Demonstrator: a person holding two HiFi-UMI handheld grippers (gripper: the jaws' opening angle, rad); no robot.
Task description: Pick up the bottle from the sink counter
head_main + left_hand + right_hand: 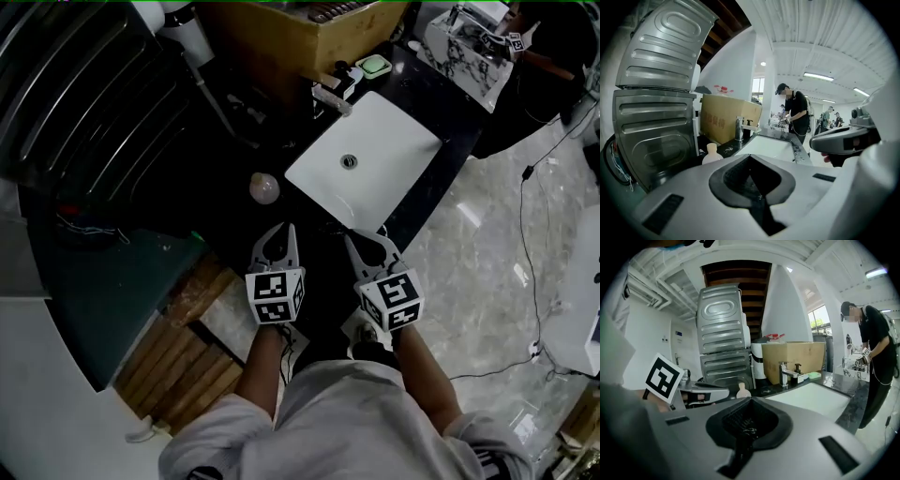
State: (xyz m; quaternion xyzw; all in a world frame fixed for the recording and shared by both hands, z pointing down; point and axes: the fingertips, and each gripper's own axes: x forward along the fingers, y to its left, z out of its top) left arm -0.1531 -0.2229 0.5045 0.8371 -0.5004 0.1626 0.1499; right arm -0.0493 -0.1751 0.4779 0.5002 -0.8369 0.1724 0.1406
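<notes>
bottle [264,187]: 1 | sink [398,141]: 1 | faucet [331,97]: 1 | cardboard box [305,42]: 1 | left gripper [282,230] + right gripper [364,240]: 2

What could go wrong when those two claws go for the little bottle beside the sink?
1. The left gripper and the right gripper are both shut and empty. If the jaws don't open before reaching in, they would likely push the bottle over instead of gripping it.
2. The bottle is small and rounded and stands near a corner of the sink, so a nudge might roll it into the basin.
</notes>
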